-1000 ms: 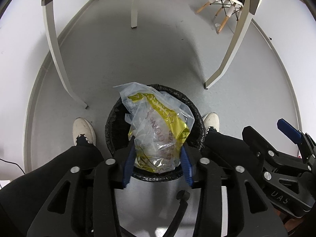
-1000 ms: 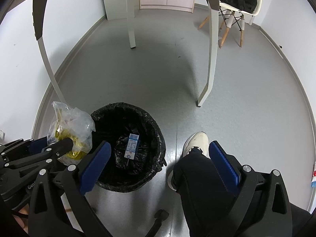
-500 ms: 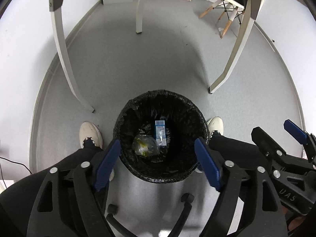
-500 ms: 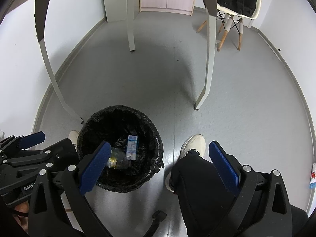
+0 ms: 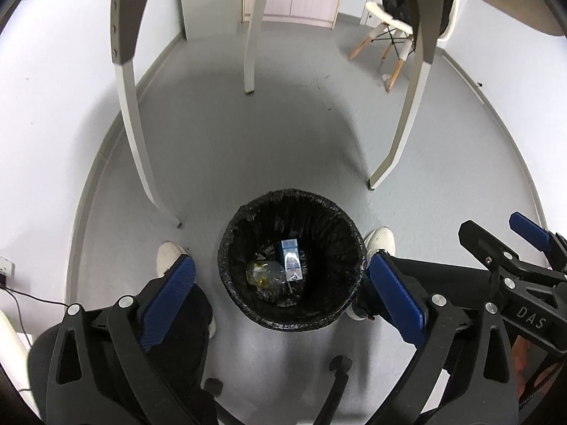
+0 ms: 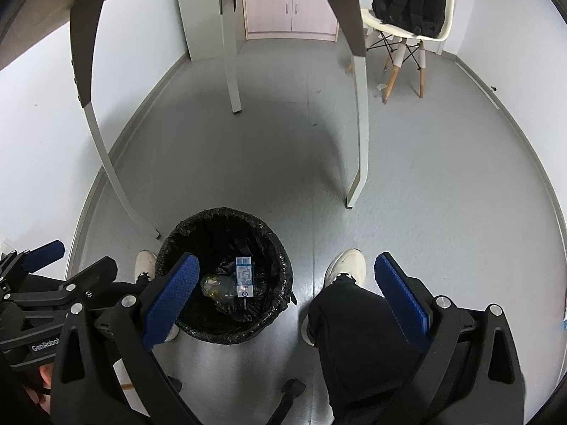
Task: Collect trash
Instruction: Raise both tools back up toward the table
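A round bin with a black liner (image 5: pixel 232 241) (image 6: pixel 219 212) stands on the grey floor between a person's feet. Inside lie a crumpled clear plastic bag with yellow print (image 5: pixel 264 272) (image 6: pixel 216 285) and a blue and white carton (image 5: pixel 291 260) (image 6: pixel 243 276). My left gripper (image 5: pixel 280 260) hangs above the bin, its jaws opening wide, with nothing between the blue pads (image 5: pixel 170 290). My right gripper (image 6: pixel 286 260) hovers to the right of the bin over a dark trouser leg, wide open and holding nothing.
White shoes (image 5: pixel 170 253) (image 6: pixel 349 262) and dark trouser legs flank the bin. Curved table legs (image 5: pixel 136 141) (image 6: pixel 359 134) rise behind it. A chair with a black backpack (image 6: pixel 407 3) and a pink cabinet (image 6: pixel 290 3) stand at the far wall. A cable (image 5: pixel 21 294) runs along the left wall.
The left gripper held the plastic bag over the bin, then opened, and the bag now lies inside. Both grippers have risen, so the bin looks smaller.
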Tool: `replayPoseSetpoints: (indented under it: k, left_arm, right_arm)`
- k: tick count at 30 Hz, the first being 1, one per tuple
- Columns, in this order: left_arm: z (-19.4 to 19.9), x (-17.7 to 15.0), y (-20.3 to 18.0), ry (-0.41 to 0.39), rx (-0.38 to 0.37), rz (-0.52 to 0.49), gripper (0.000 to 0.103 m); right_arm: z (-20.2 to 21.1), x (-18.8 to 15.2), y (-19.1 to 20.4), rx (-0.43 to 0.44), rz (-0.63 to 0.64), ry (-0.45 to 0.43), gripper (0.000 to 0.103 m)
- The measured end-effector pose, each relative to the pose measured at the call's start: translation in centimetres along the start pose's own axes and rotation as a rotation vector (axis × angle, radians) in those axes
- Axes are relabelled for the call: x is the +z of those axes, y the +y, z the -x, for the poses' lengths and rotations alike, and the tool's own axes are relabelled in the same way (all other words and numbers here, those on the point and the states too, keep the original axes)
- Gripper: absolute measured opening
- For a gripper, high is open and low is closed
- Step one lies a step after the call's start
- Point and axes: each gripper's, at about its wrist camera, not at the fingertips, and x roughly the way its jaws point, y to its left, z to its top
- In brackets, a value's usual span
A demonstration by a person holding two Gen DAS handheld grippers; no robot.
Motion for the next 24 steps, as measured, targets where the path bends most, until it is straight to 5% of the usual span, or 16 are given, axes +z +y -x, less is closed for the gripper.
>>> replayPoseSetpoints:
  k: [24]
  left_arm:
    - [12.7,-1.6,-0.2,-0.151,-0.014,0.005,0.097]
  right_arm:
    - [13.4,-1.1,-0.8,0.002,0.008,-0.161,0.095]
